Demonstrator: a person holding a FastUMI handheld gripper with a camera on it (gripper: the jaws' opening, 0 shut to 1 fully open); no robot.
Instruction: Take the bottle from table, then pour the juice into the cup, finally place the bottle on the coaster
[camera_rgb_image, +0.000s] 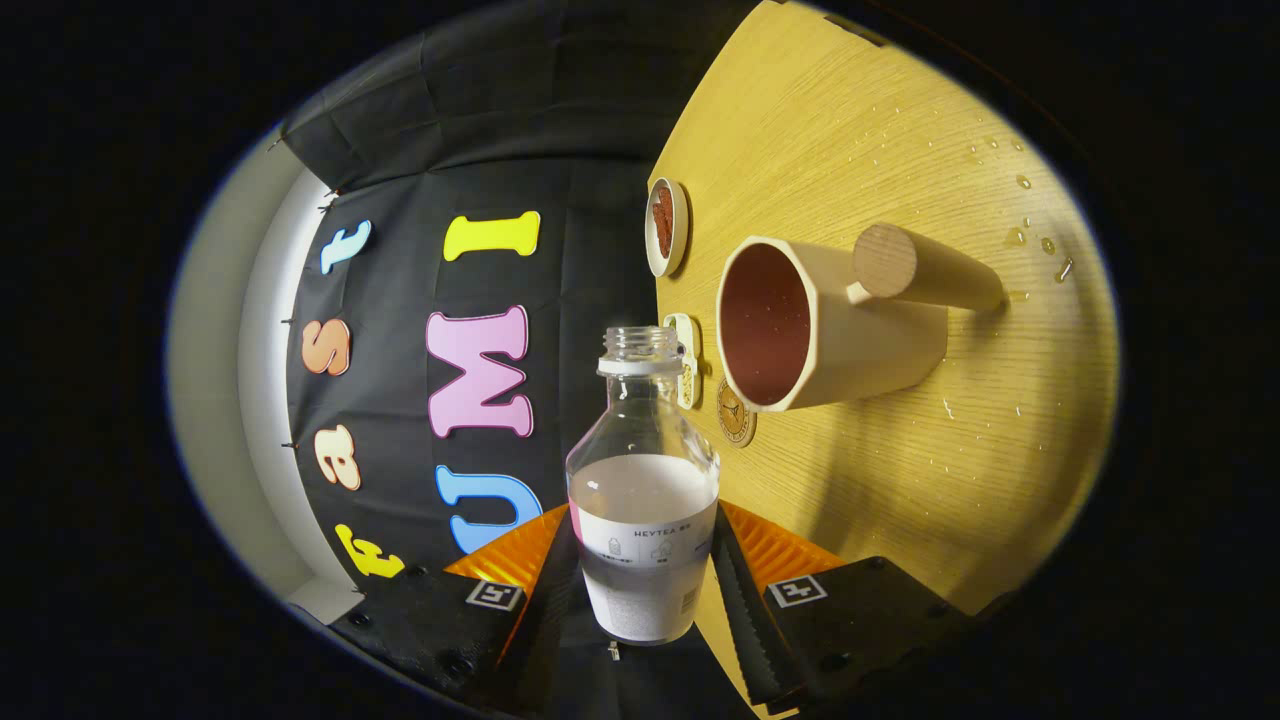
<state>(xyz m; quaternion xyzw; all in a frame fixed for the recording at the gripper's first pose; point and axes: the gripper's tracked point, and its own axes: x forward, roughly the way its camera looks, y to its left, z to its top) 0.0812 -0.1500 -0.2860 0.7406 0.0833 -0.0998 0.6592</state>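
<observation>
Between the tongs, clamped by both fingers: uncapped bottle, half full of white juice; beyond, cup on counter.

Looks to me like a staged recording booth, not a real kitchen: black cloth wall hung behind a lone wooden table, with a small dish sitting at the table's far edge.

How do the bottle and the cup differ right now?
The bottle is clear and narrow-necked; the cup is opaque cream, wide-mouthed, with a wooden handle. The bottle is clamped between the gripper fingers; the cup stands free on the table beyond them. The bottle holds pale liquid; the cup's contents are unclear. Both are uncapped.
</observation>
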